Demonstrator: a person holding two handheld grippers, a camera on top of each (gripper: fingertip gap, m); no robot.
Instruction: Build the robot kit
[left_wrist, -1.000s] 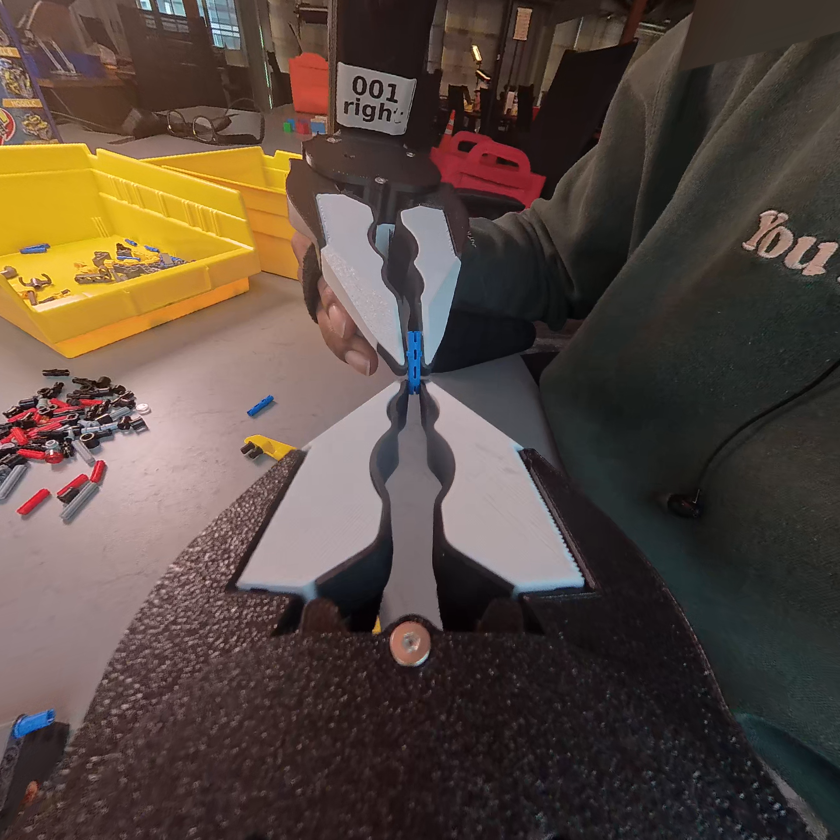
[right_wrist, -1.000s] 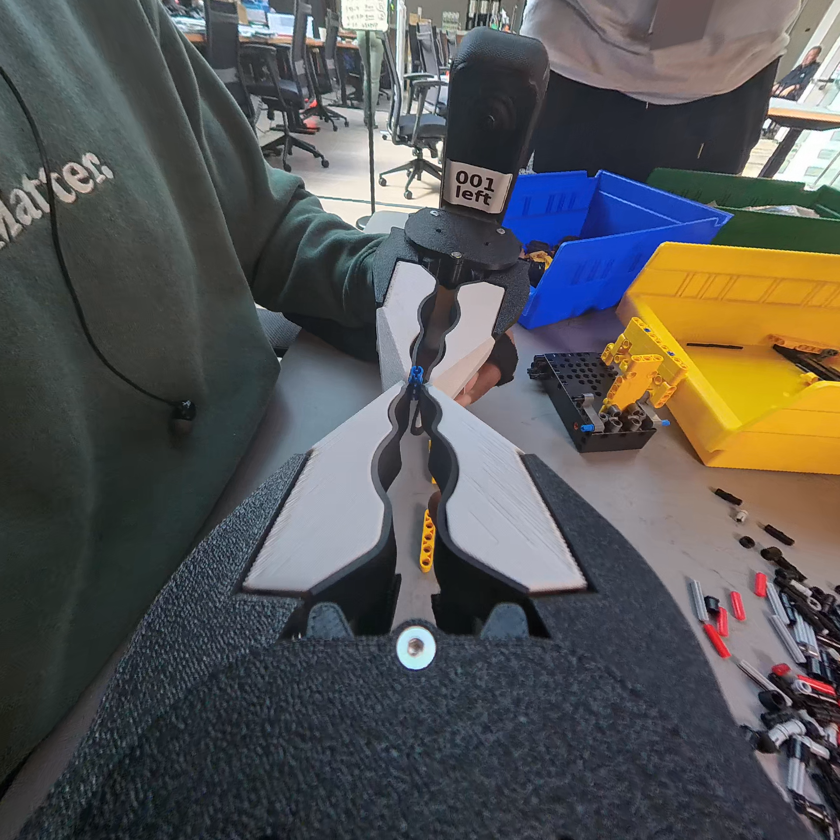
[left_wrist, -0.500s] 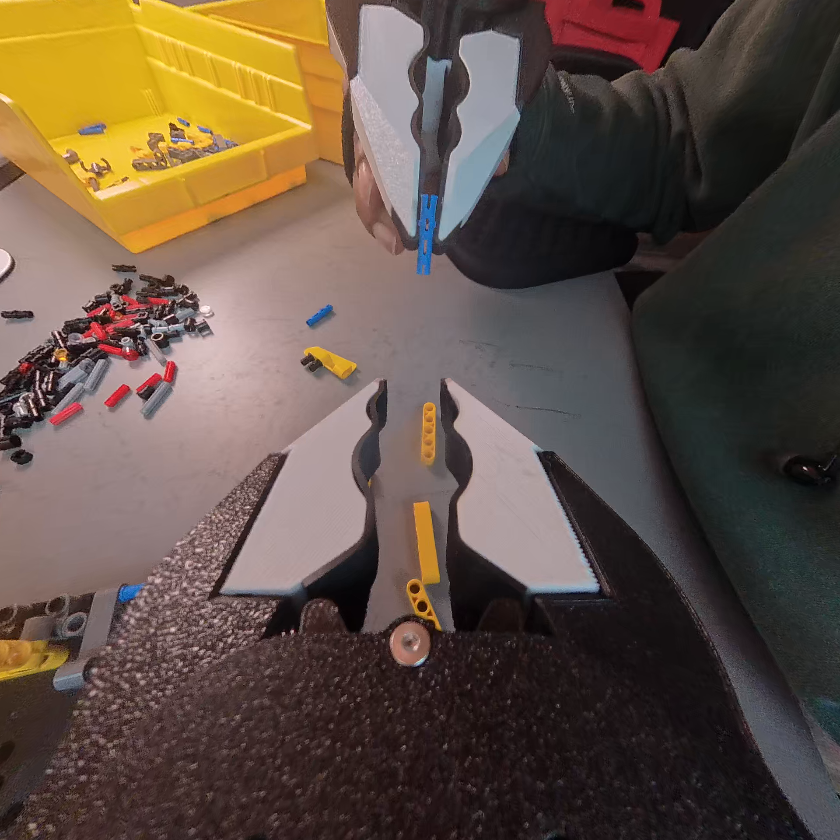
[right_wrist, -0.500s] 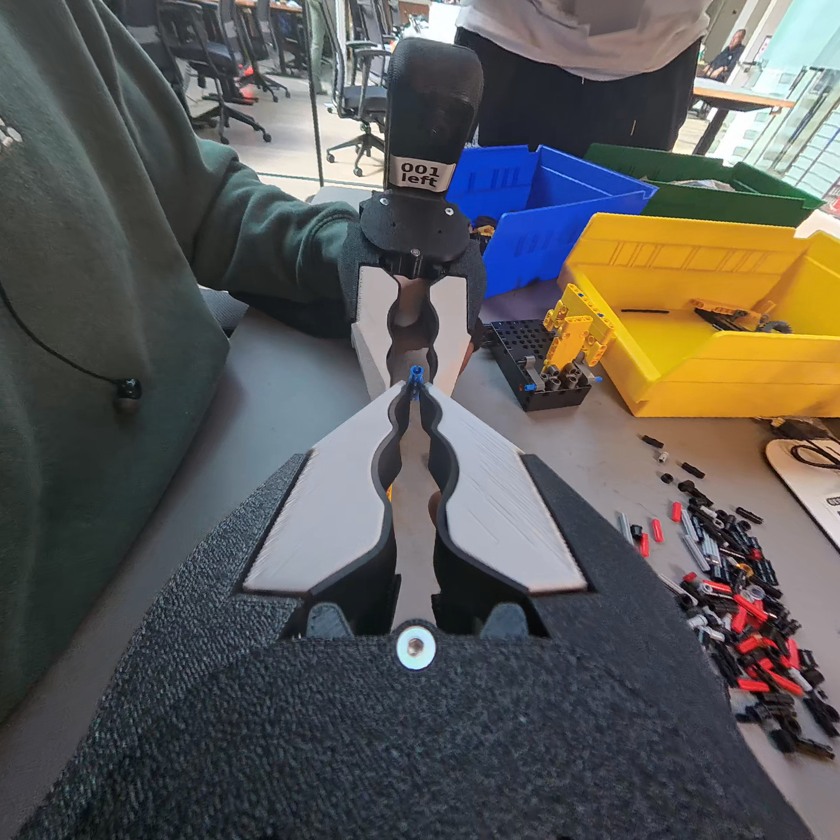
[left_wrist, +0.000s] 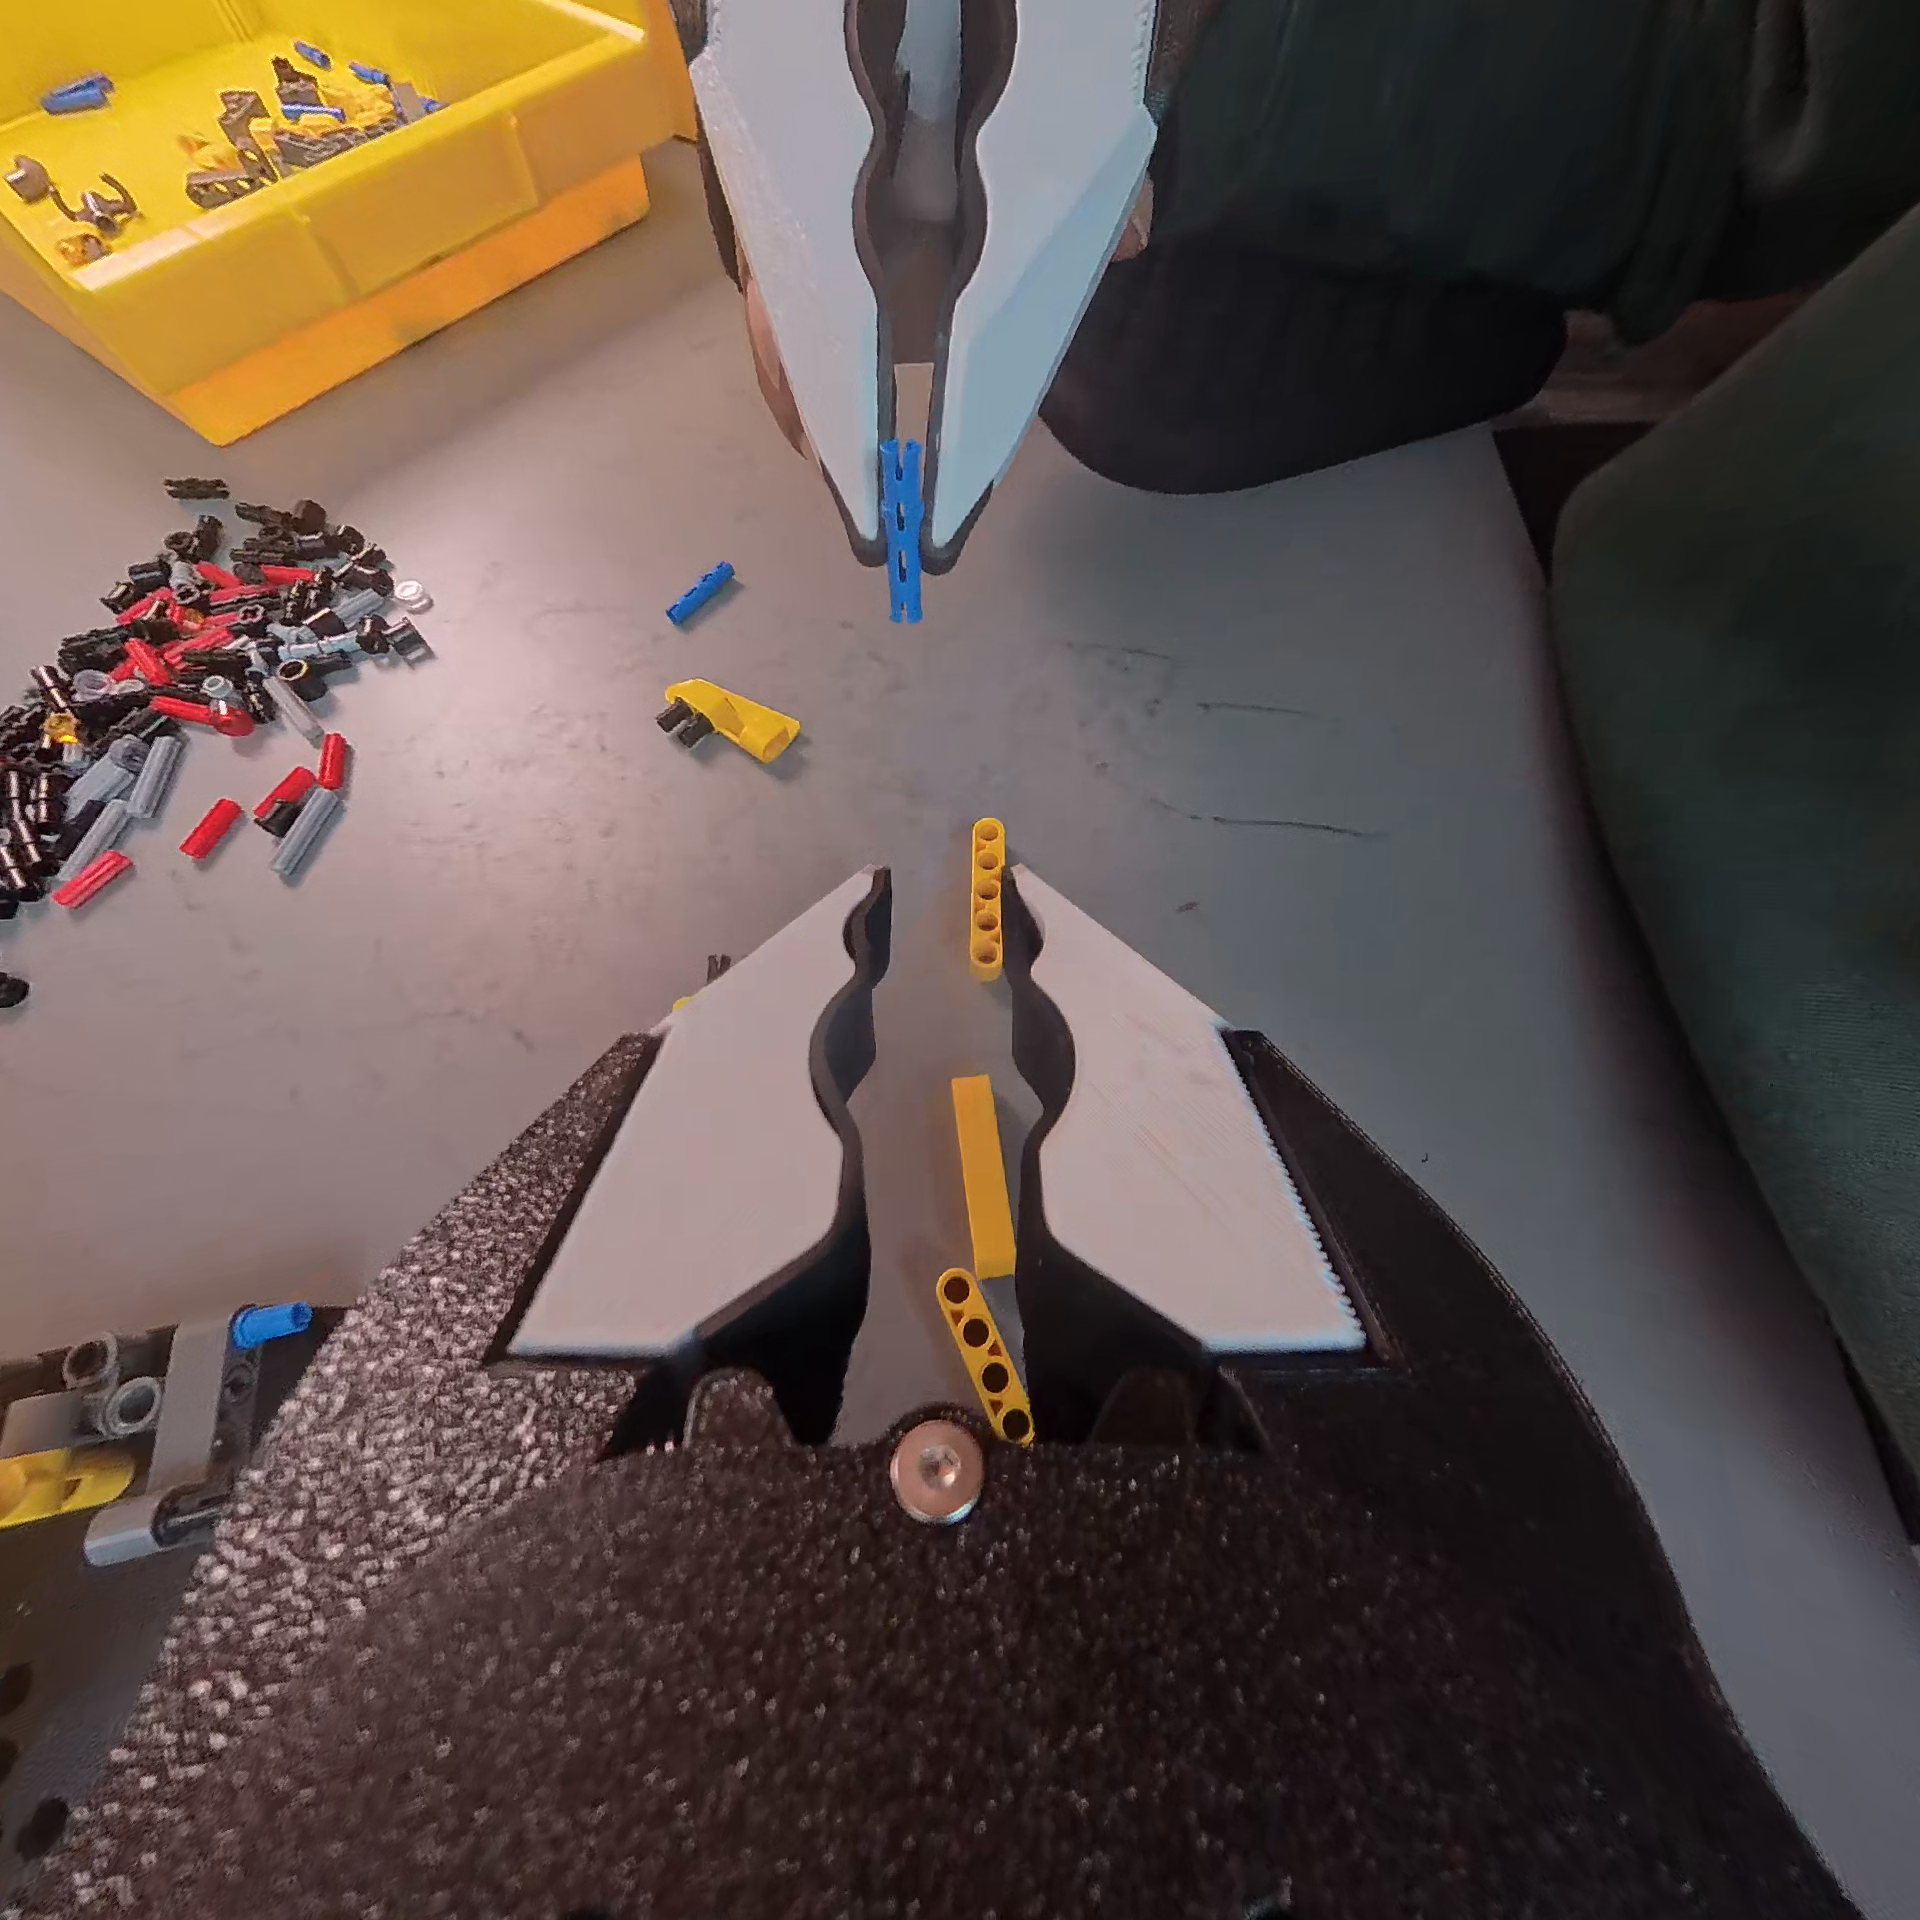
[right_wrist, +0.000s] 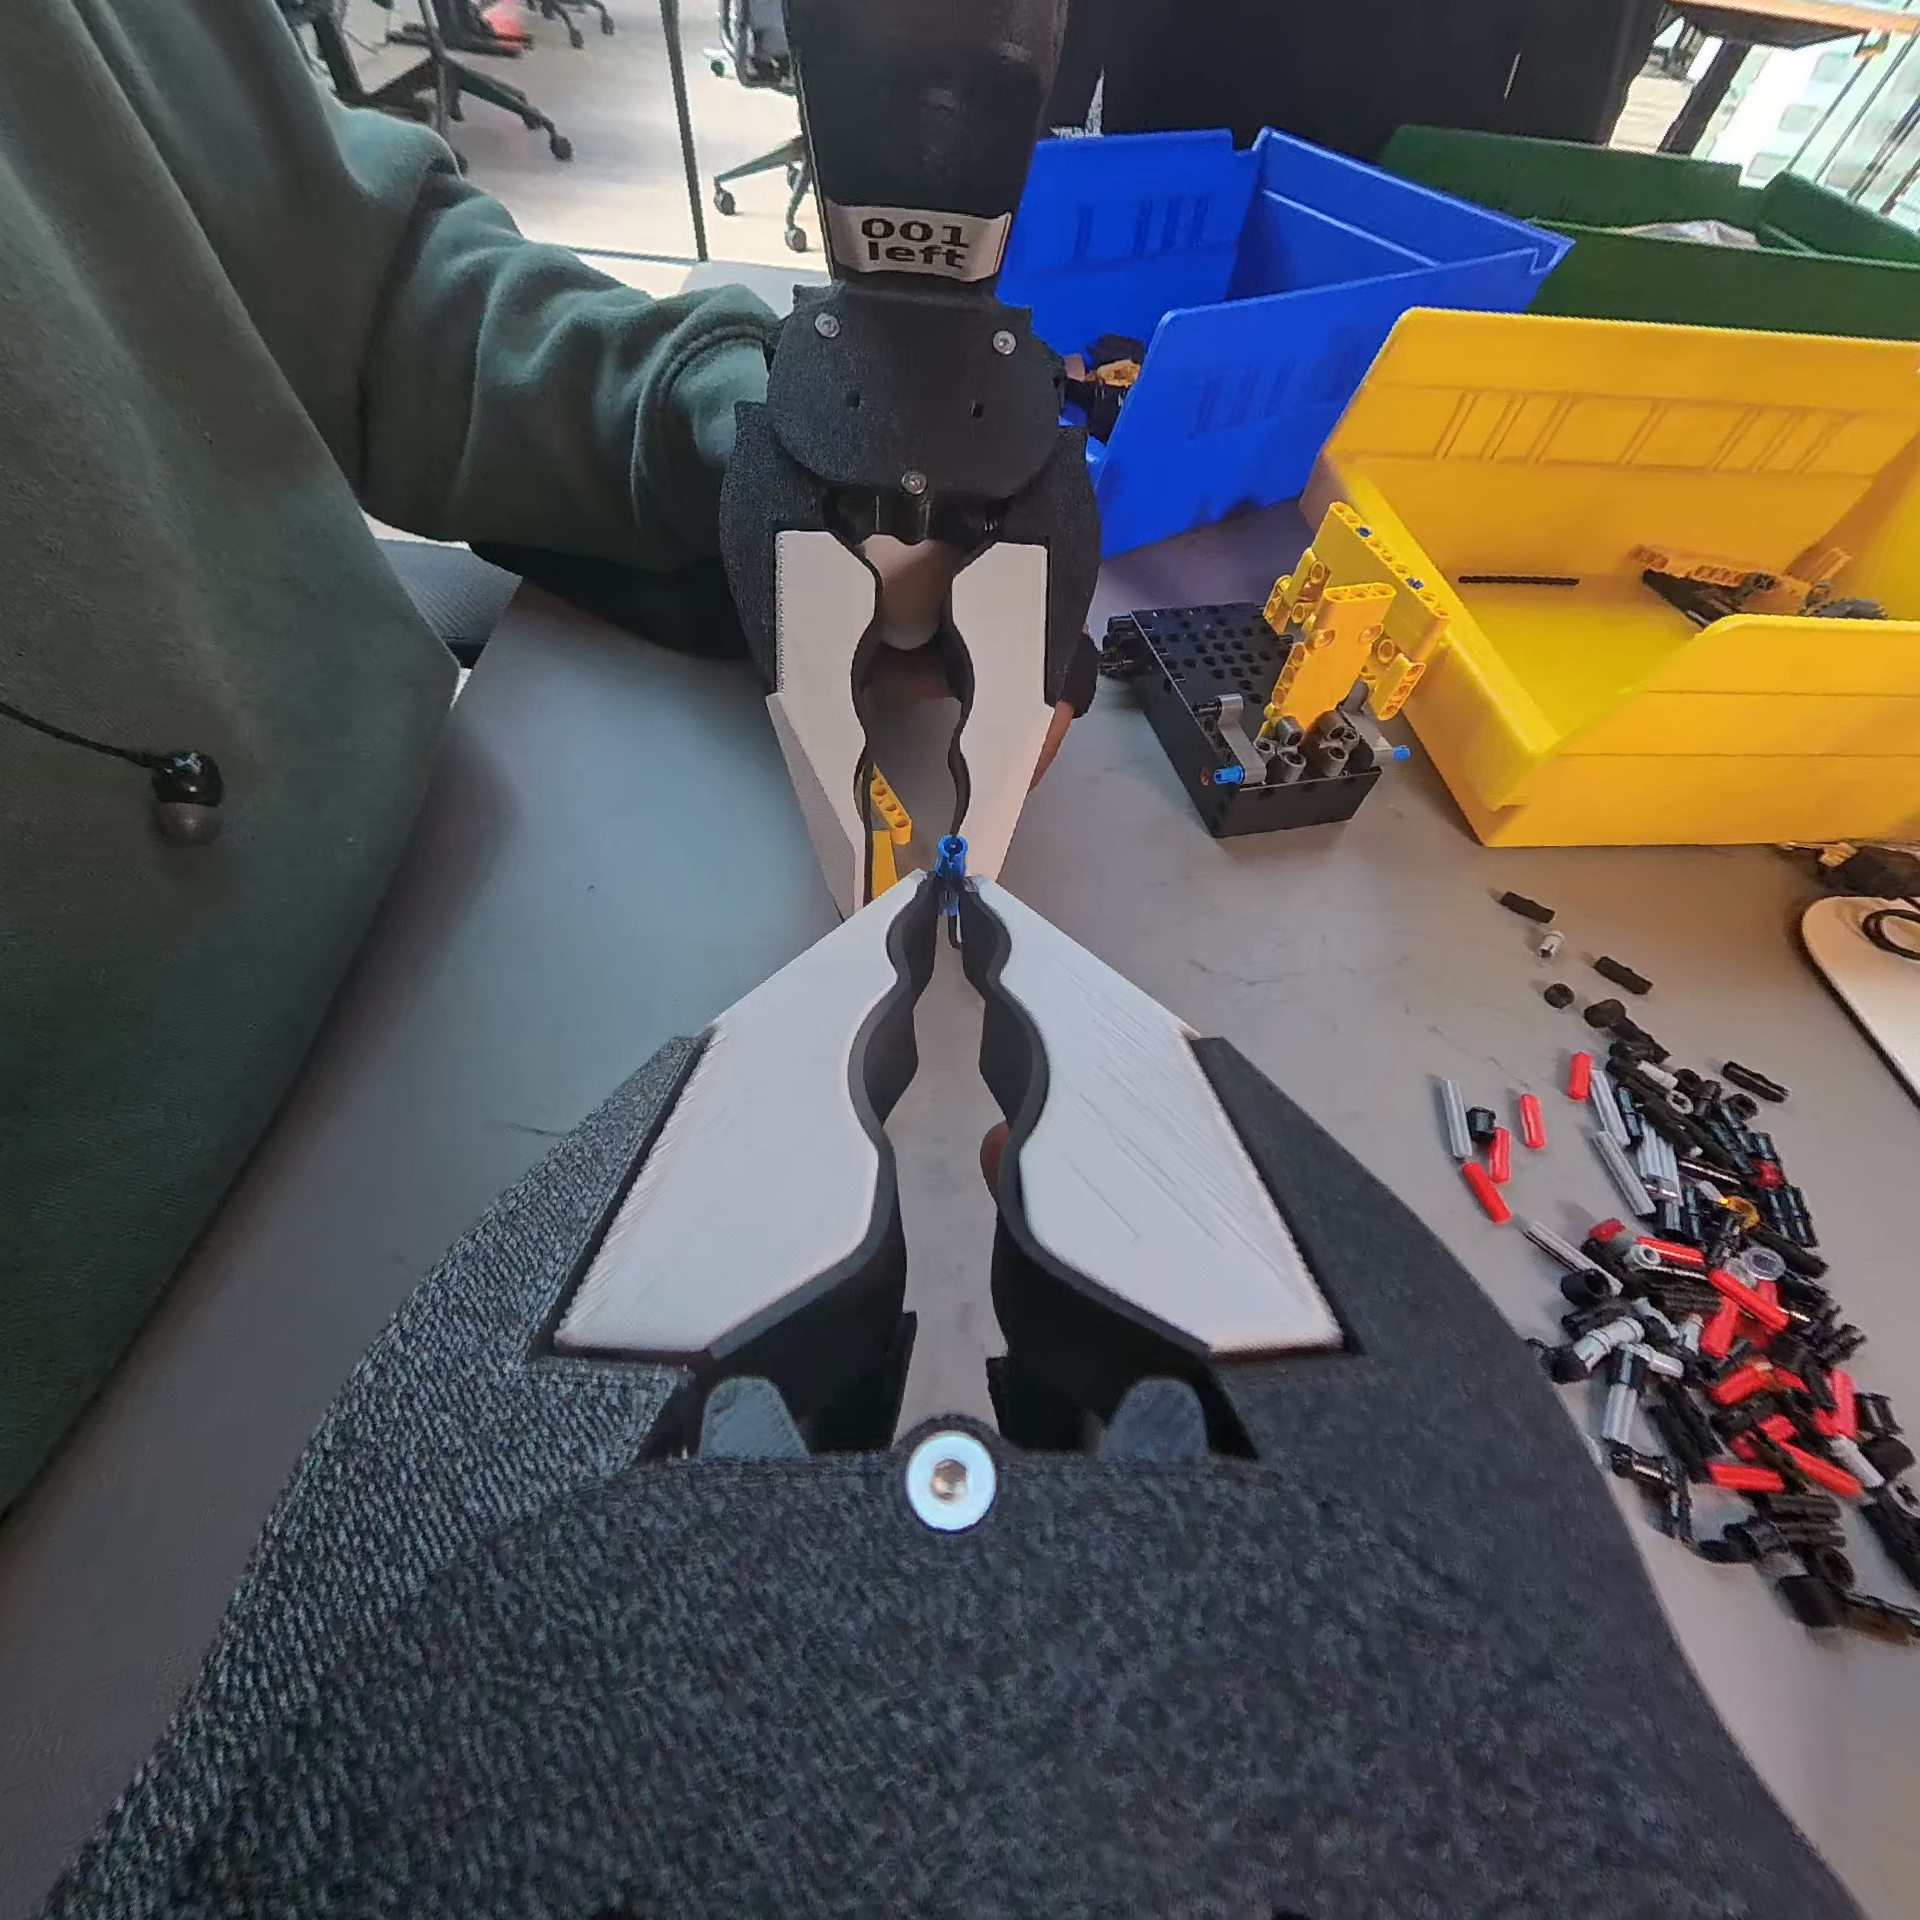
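My right gripper (right_wrist: 945, 888) is shut on a small blue pin (right_wrist: 948, 864) and holds it above the grey table. In the left wrist view it (left_wrist: 902, 551) hangs tip-down with the blue pin (left_wrist: 902, 530) sticking out below its tips. My left gripper (left_wrist: 945, 878) is open and empty, low over the table. A short yellow beam with holes (left_wrist: 987, 899) lies between its fingertips, close to the right finger. Two more yellow beams (left_wrist: 982, 1174) lie farther back between the fingers. In the right wrist view, the left gripper (right_wrist: 916, 810) faces mine, open, just beyond the pin.
A pile of black, red and grey pins (left_wrist: 156, 707) lies left, with a loose blue pin (left_wrist: 701, 594) and a yellow connector (left_wrist: 732, 719) nearer. A yellow bin (left_wrist: 416, 239) stands behind. A black plate with yellow parts (right_wrist: 1278, 707), blue bin (right_wrist: 1247, 312) and yellow bin (right_wrist: 1662, 727) stand right. A person's green sweatshirt (right_wrist: 156, 520) borders the table. One gripper's finger ends stand about 6 cm off the other's.
My left gripper has opened, let go of the blue pin and dropped back down toward the yellow beams on the table. My right gripper has kept the pin.
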